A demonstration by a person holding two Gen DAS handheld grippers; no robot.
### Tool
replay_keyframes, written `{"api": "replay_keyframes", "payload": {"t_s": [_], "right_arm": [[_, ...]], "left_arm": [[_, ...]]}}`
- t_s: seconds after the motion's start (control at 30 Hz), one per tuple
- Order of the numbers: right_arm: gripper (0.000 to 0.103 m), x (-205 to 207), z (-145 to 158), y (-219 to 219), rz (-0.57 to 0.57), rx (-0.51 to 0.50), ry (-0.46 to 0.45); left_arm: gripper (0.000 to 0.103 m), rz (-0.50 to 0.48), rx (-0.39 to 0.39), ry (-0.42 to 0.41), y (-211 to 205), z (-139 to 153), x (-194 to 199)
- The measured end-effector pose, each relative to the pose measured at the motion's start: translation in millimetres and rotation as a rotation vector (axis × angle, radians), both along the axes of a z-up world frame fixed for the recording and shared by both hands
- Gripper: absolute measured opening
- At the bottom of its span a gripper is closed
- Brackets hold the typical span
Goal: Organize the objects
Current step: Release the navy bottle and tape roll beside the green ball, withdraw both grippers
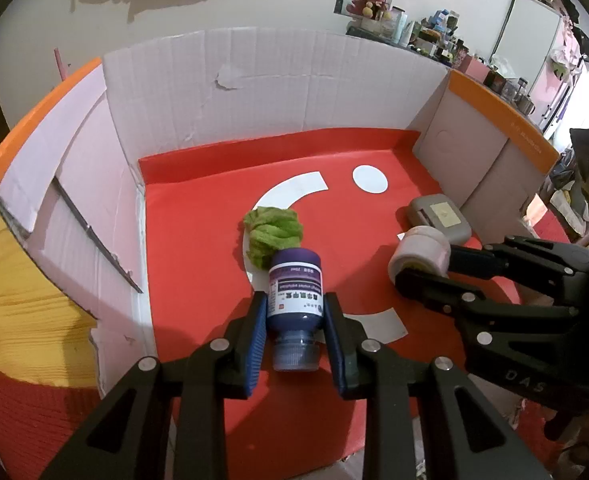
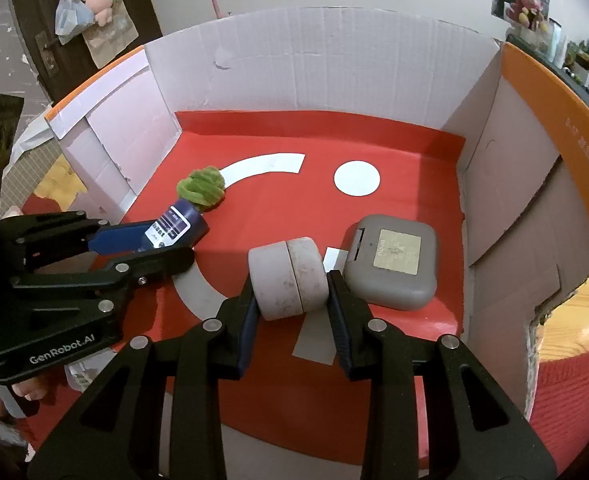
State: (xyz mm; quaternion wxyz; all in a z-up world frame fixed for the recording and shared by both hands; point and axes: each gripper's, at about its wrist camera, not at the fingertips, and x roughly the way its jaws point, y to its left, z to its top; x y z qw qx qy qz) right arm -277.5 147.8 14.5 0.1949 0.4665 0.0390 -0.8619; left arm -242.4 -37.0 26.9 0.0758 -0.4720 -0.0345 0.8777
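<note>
The left claw point(image 1: 294, 316) is closed narrowly on a dark purple bottle point(image 1: 294, 300), whose labelled body is pinched between the blue pads point(image 1: 256, 340). The bottle is held with its long axis running away from the camera: the capped neck points back toward the claw, the base points to the far wall of the box, and the label is seen upside down. Just beyond its base a crumpled green cloth point(image 1: 274, 236) is seen on the red mat point(image 1: 190, 240); whether the two touch cannot be told. The right claw point(image 2: 290, 292) is closed on a pale cylindrical container point(image 2: 288, 278), gripped across its flat ends, so that its axis lies from left to right and its seam faces up. Just to the right of it a grey rounded case point(image 2: 394, 260) lies flat on the mat, near the right cardboard wall point(image 2: 506, 168). Both objects are held inside the open cardboard box, low over the mat, and the white circle point(image 2: 356, 179) lies farther back.
</note>
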Motion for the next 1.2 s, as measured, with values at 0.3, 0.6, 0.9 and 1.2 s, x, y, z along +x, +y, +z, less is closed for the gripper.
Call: {"api": "replay_keyframes", "payload": {"t_s": [0.3,0.6,0.9,1.2], "right_arm": [[0.031,3,2,2,0.01,-0.023,-0.004],[0.031,6,2,2,0.016,-0.033,-0.007],[0.05,12,6,2,0.023,-0.034,0.002],[0.05,15,9,1,0.022,-0.04,0.008]], "left_arm": [[0.029,0.002,0.002,0.002,0,0,0],[0.038,-0.005,0.001,0.014,3,2,3],[0.046,0.001,-0.003,0.023,3,5,7],[0.048,0.002,-0.006,0.032,3,7,11]]}}
